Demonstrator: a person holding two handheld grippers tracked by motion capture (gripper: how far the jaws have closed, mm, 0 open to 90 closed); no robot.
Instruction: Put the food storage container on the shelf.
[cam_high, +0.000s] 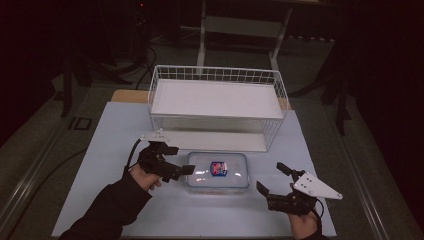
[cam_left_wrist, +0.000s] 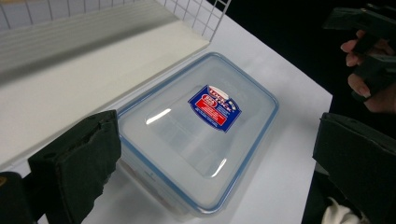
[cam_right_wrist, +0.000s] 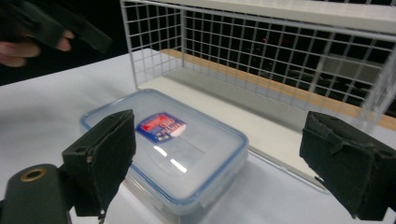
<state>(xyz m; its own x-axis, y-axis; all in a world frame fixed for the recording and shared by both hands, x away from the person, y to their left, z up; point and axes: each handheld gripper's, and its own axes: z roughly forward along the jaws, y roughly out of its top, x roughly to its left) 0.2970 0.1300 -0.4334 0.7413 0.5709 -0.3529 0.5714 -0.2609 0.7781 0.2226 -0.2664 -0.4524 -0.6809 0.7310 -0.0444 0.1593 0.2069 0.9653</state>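
- My right gripper (cam_high: 272, 180) sits near the table's (cam_high: 115, 150) front right corner, jaws spread wide with nothing between them, aimed across at the box.
- My left gripper (cam_high: 175, 170) hangs just off the box's left end, jaws fully apart and gripping nothing; in the left gripper view the box lies between and beyond the pads, none of them touching it.
- The clear plastic box (cam_high: 218, 172) with its blue-rimmed lid and red-and-blue sticker (cam_high: 219, 168) lies flat at the middle of the table, just in front of the rack.
- I'd say I'm between grips: box set down, both hands free.
- Next, I reckon, I square both grippers on the box's short ends, close together and lift level.
- Farthest back, the white wire rack (cam_high: 218, 104) stands along the far edge, its shelf bare and likely where the box goes.
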